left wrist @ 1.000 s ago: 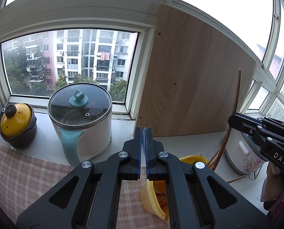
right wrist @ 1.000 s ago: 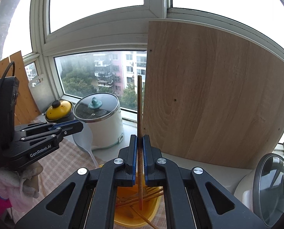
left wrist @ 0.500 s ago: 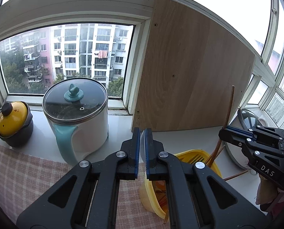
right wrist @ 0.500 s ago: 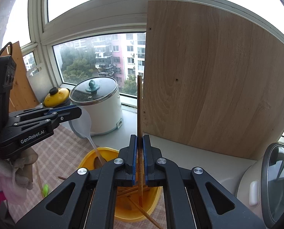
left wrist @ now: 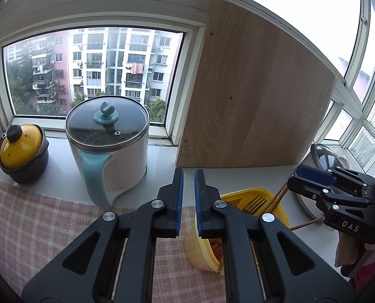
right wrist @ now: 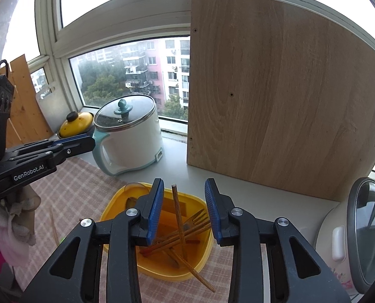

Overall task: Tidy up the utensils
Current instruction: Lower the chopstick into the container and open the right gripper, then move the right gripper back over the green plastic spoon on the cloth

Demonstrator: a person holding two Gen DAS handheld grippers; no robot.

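A yellow plastic tub [right wrist: 200,265] stands on the checked cloth and holds several wooden chopsticks and a wooden fork [right wrist: 195,218]. One brown chopstick [right wrist: 178,212] leans upright in the tub between my right gripper's open jaws, free of both pads. My right gripper [right wrist: 183,208] is open just above the tub. The tub also shows in the left wrist view [left wrist: 202,255] with the fork [left wrist: 254,202]. My left gripper [left wrist: 188,199] has a narrow gap and holds nothing, left of the tub.
A white and teal electric pot [left wrist: 109,149] and a yellow-lidded clay pot [left wrist: 22,151] stand on the sill. A wooden board [right wrist: 283,96] leans behind the tub. A rice cooker [right wrist: 351,242] stands at right. A chopstick [right wrist: 53,223] lies on the cloth at left.
My right gripper lowered over the tub and opened, letting go of the brown chopstick, which now rests in the tub. My left gripper's jaws parted slightly.
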